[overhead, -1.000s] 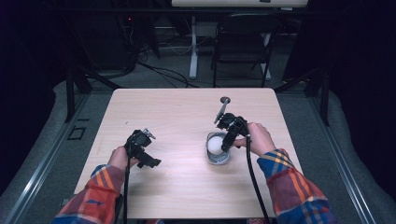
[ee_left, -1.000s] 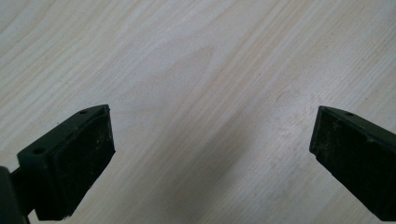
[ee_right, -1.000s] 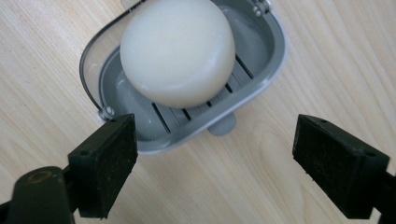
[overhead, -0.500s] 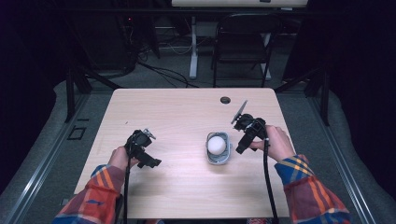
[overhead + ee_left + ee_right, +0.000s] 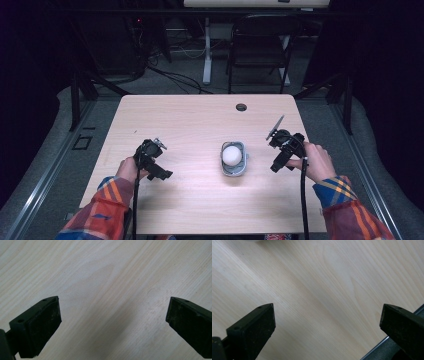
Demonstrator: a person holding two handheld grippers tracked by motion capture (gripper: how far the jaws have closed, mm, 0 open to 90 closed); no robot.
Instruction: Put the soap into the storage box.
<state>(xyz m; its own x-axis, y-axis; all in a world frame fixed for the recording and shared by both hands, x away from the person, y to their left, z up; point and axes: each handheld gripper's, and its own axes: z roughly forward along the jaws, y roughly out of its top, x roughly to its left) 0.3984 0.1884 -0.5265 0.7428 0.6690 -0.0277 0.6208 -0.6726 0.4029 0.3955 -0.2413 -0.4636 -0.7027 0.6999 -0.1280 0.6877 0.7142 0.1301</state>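
Observation:
A small grey bowl (image 5: pixel 240 168) stands near the middle of the wooden table (image 5: pixel 200 125), and a white ball (image 5: pixel 232 154) rests in it. To the right of the bowl, near the table's right edge, my right gripper (image 5: pixel 276 164) is held open with nothing between its jaws. My left gripper (image 5: pixel 161 174) stays low over the left part of the table, also open and empty. Bare wood lies between the wide-apart jaws in the left gripper view (image 5: pixel 113 322) and the right gripper view (image 5: pixel 328 326).
A round cable hole (image 5: pixel 241 107) sits in the table's far edge. Behind the table stand a dark chair (image 5: pixel 257 45) and a white desk leg (image 5: pixel 206 50) with cables on the floor. The table's right edge (image 5: pixel 384 342) runs close by my right gripper.
My right gripper has drawn away from the bowl to the right, leaving the white ball in it. The left gripper has stayed where it was.

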